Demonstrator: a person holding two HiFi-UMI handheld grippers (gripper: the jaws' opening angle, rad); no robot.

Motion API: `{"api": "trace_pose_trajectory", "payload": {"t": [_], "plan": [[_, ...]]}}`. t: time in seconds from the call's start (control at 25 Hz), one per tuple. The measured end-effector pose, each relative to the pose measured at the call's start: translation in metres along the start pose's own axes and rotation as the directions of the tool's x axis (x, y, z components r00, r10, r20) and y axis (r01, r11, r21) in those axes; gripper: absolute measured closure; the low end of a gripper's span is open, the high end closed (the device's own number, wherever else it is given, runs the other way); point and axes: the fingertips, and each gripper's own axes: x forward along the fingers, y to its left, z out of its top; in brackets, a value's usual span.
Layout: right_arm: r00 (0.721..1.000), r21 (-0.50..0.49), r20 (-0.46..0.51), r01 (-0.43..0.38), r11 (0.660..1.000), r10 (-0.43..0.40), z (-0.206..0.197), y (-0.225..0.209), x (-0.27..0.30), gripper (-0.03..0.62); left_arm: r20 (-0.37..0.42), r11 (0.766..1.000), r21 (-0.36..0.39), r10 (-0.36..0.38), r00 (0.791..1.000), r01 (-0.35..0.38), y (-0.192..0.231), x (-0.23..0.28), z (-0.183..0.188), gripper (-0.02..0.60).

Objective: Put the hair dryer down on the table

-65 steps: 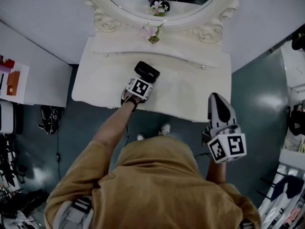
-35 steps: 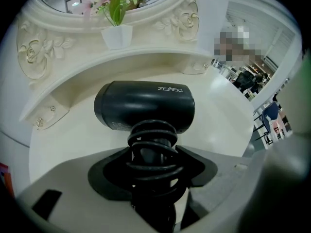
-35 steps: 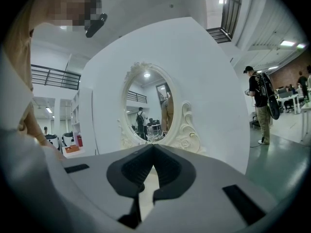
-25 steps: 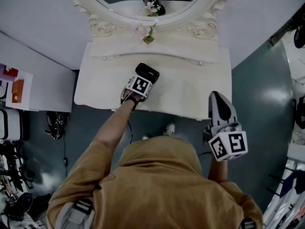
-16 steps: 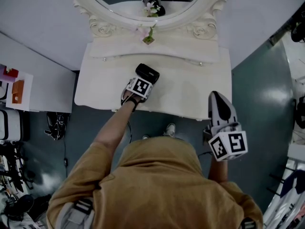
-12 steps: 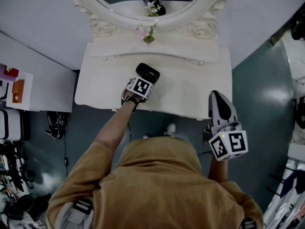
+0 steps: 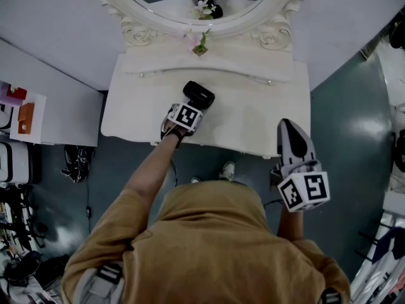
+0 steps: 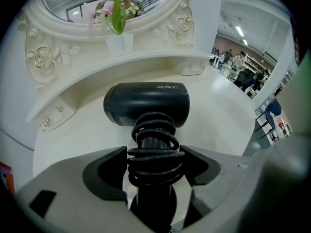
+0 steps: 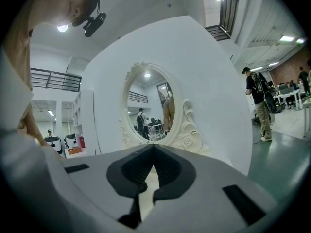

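The black hair dryer (image 7: pixel 199 94) lies on the white dressing table (image 7: pixel 253 116) with its head (image 8: pixel 148 103) resting on the tabletop. Its handle, wrapped in coiled cord (image 8: pixel 154 154), runs back between the jaws of my left gripper (image 8: pixel 155 161). Those jaws are opening, and the pads stand right beside the coil without squeezing it. In the head view the left gripper (image 7: pixel 192 105) sits at the table's front edge. My right gripper (image 7: pixel 288 129) hangs off the table's front right corner, its fingertips meeting with nothing between them (image 9: pixel 153 147).
An oval mirror in a carved white frame (image 7: pixel 278 31) stands at the back of the table, with a small potted plant (image 7: pixel 200 45) on the shelf below it. A white wall curves behind. Dark floor lies to the right, with clutter at far left (image 7: pixel 19 116).
The left gripper and the hair dryer stay in the same spot on the table. Only the head view has shifted slightly. The right gripper has not moved.
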Motion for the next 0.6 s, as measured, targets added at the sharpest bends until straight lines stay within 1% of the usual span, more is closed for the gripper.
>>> {"api": "trace_pose_trajectory", "payload": {"t": [0.2,0.36,0.6], "plan": [[1.0,-0.002,0.0,-0.015,1.0,0.015,-0.001,0.005,0.001,0.591,0.043,0.999,-0.023,0.037,0.998,-0.036,0.007,-0.018,-0.007,0.244],[0.999,-0.008,-0.004,-0.038,0.999,0.038,-0.002,0.017,0.005,0.591,0.094,0.997,-0.049,0.057,0.994,-0.052,0.012,-0.035,-0.006,0.242],[0.997,-0.028,-0.015,-0.082,0.996,0.081,-0.005,0.047,0.011,0.591,0.16,0.991,-0.124,0.068,0.985,-0.049,0.021,-0.064,-0.011,0.242]]}}
